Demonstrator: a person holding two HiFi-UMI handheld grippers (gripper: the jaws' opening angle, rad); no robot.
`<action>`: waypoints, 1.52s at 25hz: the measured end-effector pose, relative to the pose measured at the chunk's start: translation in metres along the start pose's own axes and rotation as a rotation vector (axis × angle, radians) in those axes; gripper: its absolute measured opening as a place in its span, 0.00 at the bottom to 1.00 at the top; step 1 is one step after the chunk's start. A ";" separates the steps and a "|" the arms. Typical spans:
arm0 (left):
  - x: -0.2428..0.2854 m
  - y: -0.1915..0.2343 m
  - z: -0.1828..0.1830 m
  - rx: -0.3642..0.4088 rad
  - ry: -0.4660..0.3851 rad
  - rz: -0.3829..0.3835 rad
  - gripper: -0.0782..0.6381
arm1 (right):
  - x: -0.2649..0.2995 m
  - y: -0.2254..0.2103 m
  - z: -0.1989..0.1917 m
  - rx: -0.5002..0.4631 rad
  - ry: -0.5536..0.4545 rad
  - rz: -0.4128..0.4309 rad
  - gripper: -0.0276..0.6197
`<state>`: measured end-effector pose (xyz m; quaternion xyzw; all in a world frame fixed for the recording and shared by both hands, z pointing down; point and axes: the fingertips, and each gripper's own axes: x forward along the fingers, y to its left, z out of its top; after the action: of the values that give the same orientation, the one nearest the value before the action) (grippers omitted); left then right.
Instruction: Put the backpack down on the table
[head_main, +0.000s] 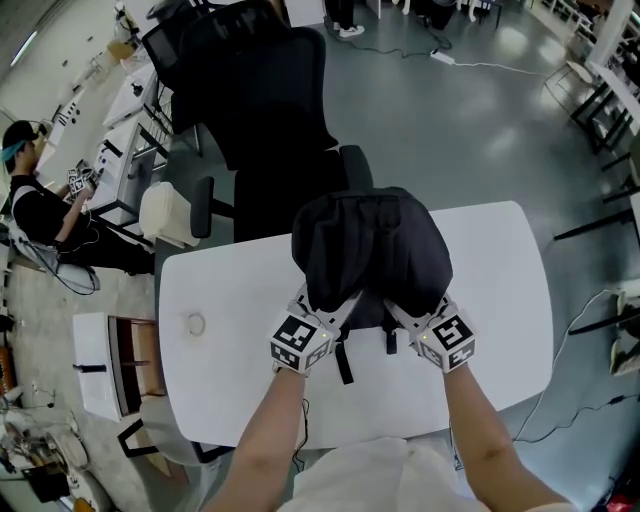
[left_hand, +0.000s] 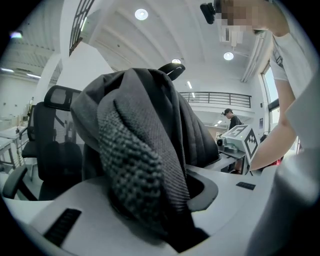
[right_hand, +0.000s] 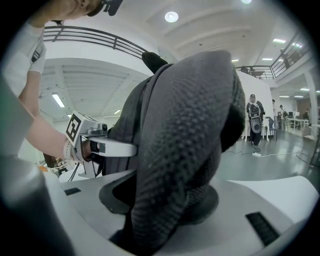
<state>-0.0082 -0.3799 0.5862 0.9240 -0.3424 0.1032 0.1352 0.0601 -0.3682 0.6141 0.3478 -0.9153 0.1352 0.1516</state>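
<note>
A black backpack (head_main: 370, 245) hangs low over the white table (head_main: 230, 370), held from the near side by both grippers. My left gripper (head_main: 322, 312) is shut on its left shoulder strap (left_hand: 135, 165), whose padded mesh fills the space between the jaws. My right gripper (head_main: 408, 318) is shut on the right shoulder strap (right_hand: 175, 165) in the same way. The bag's body (left_hand: 195, 135) bulges beyond each strap. A loose black webbing end (head_main: 343, 365) dangles onto the table between my hands. Whether the bag's bottom touches the table is hidden.
A black office chair (head_main: 265, 110) stands just behind the table's far edge. A small ring-like object (head_main: 195, 323) lies on the table's left part. A white cart (head_main: 105, 365) stands left of the table, and a seated person (head_main: 40, 210) is at far left.
</note>
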 end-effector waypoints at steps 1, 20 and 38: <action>0.000 0.000 -0.002 -0.001 0.001 0.000 0.30 | 0.000 0.000 -0.002 0.001 0.000 -0.004 0.36; -0.004 0.001 -0.036 -0.023 0.034 0.035 0.36 | 0.005 0.007 -0.024 -0.007 -0.002 0.004 0.37; -0.012 0.004 -0.040 -0.088 0.071 0.059 0.47 | 0.000 0.001 -0.019 0.020 -0.012 -0.088 0.47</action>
<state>-0.0237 -0.3634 0.6209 0.9025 -0.3686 0.1245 0.1845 0.0629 -0.3605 0.6312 0.3901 -0.8986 0.1355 0.1483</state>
